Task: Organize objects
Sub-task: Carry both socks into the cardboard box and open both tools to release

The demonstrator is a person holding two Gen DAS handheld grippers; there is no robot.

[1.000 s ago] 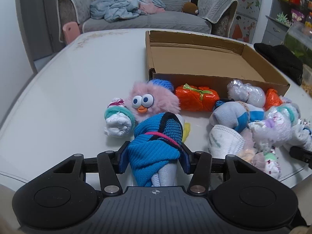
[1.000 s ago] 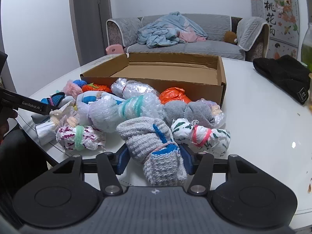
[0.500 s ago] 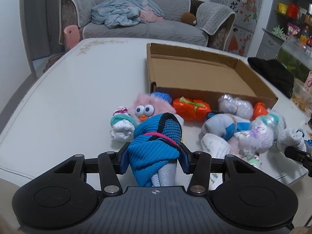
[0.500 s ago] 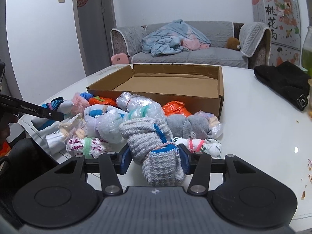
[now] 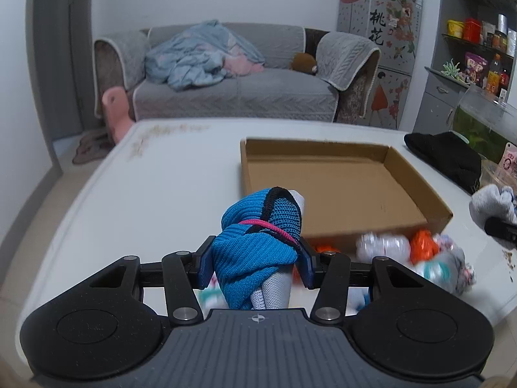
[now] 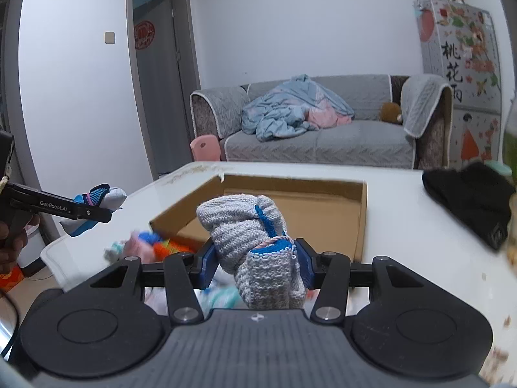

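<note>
The left tongs point(image 5: 257, 263) are clenched on a bright blue knitted sock bundle point(image 5: 258, 245) bound with a pink band, both blue pads pressed into its sides at the lower centre of the left wrist view. The bundle is held clear of the white counter point(image 5: 155, 187), its tip overlapping the near left corner of the open cardboard box point(image 5: 339, 187) that fills the centre right of the frame. Just below the box's front wall, at lower right, lies a blurred heap of other bundles point(image 5: 420, 252), among them an orange one and a clear-wrapped white one.

The right tongs point(image 6: 255, 263) grasp a grey knitted sock bundle point(image 6: 252, 242) with blue trim, squeezed between their pads at the lower centre of the right wrist view and raised in front of the same box point(image 6: 323, 207), whose inside is bare. To the lower left of it the heap point(image 6: 145, 242) shows as a smear of pink, blue and orange.

At the left edge of that view the left tongs point(image 6: 100, 207) show side on, the blue bundle point(image 6: 97, 195) in their tips, with part of a hand point(image 6: 13, 242) below.

A black garment point(image 6: 471, 200) lies on the counter at centre right. Beyond the counter stands a grey sofa point(image 6: 323, 129) strewn with a pale blue blanket point(image 6: 290, 106).
</note>
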